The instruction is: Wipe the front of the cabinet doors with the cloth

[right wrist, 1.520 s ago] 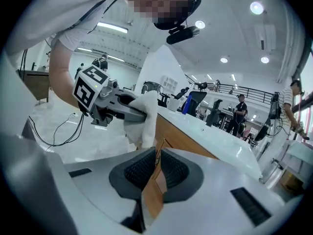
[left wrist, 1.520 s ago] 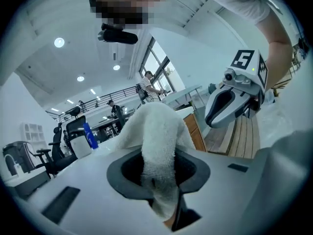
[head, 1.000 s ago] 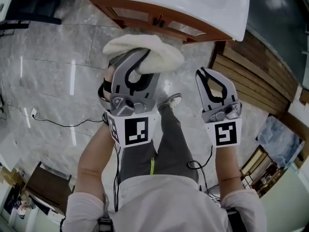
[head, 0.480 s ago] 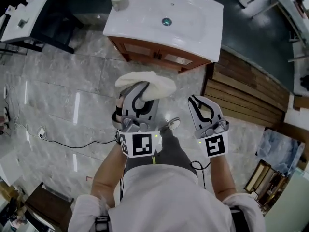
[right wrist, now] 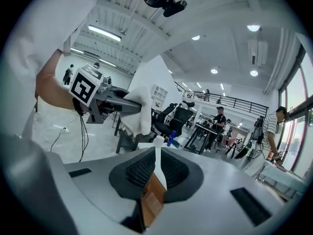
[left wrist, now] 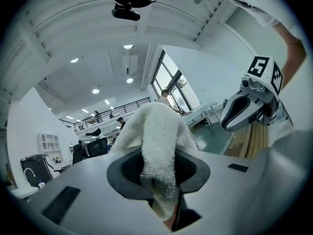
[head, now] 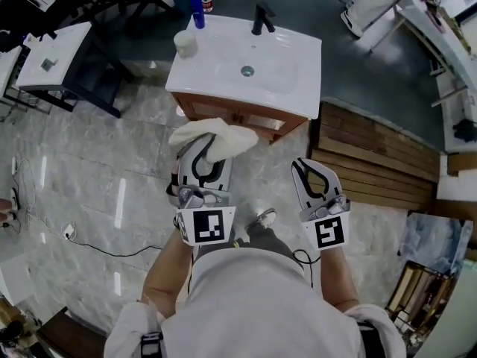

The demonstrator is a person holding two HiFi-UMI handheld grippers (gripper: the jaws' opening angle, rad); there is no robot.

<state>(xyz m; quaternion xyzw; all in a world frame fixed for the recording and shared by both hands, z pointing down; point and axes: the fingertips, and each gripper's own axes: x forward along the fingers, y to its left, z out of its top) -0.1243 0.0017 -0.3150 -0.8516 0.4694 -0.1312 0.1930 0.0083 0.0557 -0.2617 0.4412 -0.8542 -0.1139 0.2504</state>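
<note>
A wooden vanity cabinet stands ahead of me, and its doors (head: 237, 118) show just below the white sink top (head: 287, 73). My left gripper (head: 206, 145) is shut on a white fluffy cloth (head: 216, 135) that drapes over its fingertips, held short of the doors. In the left gripper view the cloth (left wrist: 159, 146) hangs between the jaws. To its right my right gripper (head: 305, 168) is shut and holds nothing. Through the thin slit between its jaws in the right gripper view I see a strip of the cabinet (right wrist: 152, 199). That view also shows the left gripper's marker cube (right wrist: 86, 87) and the cloth (right wrist: 142, 99).
On the sink top stand a black faucet (head: 260, 17), a white cup (head: 185, 42) and a blue bottle (head: 196, 10). A slatted wooden platform (head: 373, 159) lies right of the cabinet. A dark table (head: 56, 58) stands to the left. A cable (head: 97, 246) crosses the marble floor.
The view has pulled back from the cabinet, so the whole sink top now shows. Both grippers sit farther from the doors. The left gripper still holds the cloth.
</note>
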